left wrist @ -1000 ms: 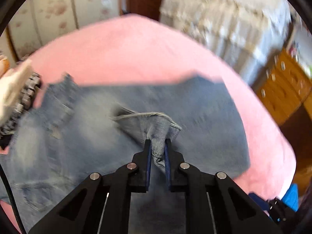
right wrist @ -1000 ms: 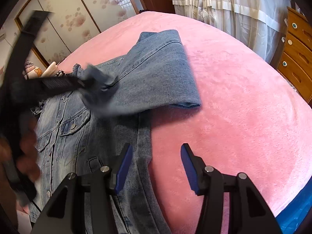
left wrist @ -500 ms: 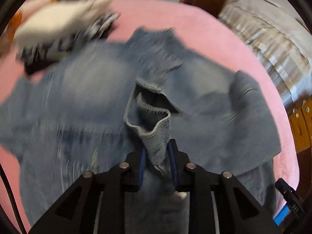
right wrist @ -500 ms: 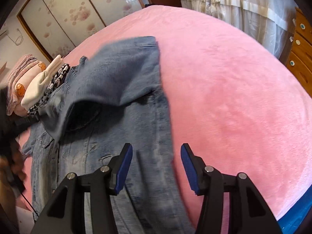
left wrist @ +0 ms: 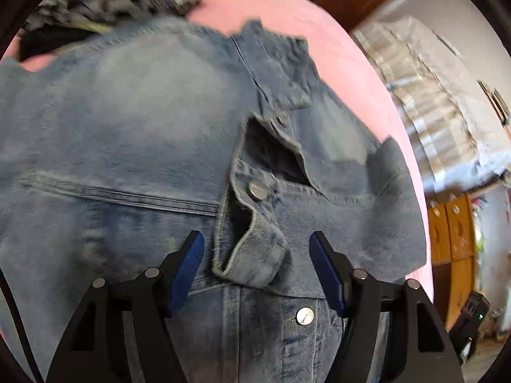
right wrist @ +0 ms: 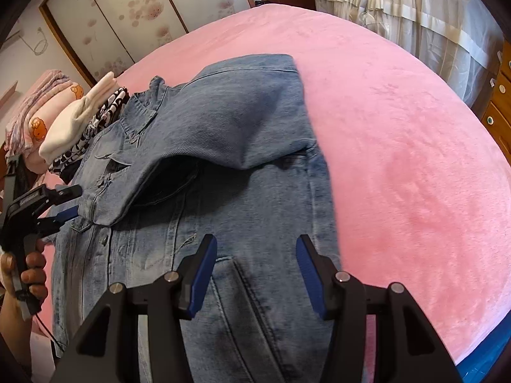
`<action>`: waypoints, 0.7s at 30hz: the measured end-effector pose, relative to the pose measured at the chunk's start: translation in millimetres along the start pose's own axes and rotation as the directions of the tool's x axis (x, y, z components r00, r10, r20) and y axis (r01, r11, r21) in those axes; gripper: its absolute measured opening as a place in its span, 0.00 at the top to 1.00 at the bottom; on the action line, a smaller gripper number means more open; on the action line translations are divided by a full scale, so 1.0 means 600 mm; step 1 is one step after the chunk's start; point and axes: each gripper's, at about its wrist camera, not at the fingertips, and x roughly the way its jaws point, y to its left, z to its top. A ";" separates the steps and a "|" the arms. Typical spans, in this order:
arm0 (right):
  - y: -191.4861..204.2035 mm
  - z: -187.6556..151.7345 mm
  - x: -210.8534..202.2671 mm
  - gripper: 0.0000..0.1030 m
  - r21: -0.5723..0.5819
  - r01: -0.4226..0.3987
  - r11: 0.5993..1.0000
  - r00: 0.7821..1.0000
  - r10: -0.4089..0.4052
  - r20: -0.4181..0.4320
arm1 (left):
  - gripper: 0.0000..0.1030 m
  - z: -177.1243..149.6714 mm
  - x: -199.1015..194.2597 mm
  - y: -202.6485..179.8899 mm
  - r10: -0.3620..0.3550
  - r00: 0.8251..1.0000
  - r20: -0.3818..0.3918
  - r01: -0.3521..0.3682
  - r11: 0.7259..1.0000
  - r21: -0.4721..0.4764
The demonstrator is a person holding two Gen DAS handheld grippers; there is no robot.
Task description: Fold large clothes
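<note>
Left hand-held gripper (left wrist: 255,271): jaws spread wide, holding nothing. The sleeve cuff (left wrist: 247,252) of the denim jacket (left wrist: 127,121) lies between the blue pads, touching neither. A metal button (left wrist: 258,190) shows just beyond the cuff, with a dark opening in the cloth behind it. Another button (left wrist: 304,315) sits nearer, on the jacket front.

Right hand-held gripper (right wrist: 255,271): jaws likewise wide apart and empty, above the lower front of the denim jacket (right wrist: 262,210), near its right edge. A pocket seam (right wrist: 236,274) lies directly under the gap.

The jacket lies spread front-up on the bed with its pink blanket (right wrist: 399,159). One sleeve (right wrist: 230,127) is folded across the chest, its cuff end reaching the button placket. In the right wrist view the left hand-held gripper (right wrist: 68,202) stands just beside that cuff, held by a hand (right wrist: 30,274) at the left border.

Beyond the collar (right wrist: 143,108), a stack of folded clothes (right wrist: 76,127) rests on the bed. Farther off: sliding doors with a floral pattern (right wrist: 134,16), white curtains (right wrist: 408,9), and a wooden dresser (right wrist: 498,108) at the right. Nothing stands between either gripper and the jacket.
</note>
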 end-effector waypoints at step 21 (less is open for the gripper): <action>0.006 0.111 0.107 0.69 -0.226 0.248 0.942 0.968 -0.236 0.081 | 0.95 0.102 -0.132 -0.081 0.047 0.956 0.290 -0.071 0.995 0.072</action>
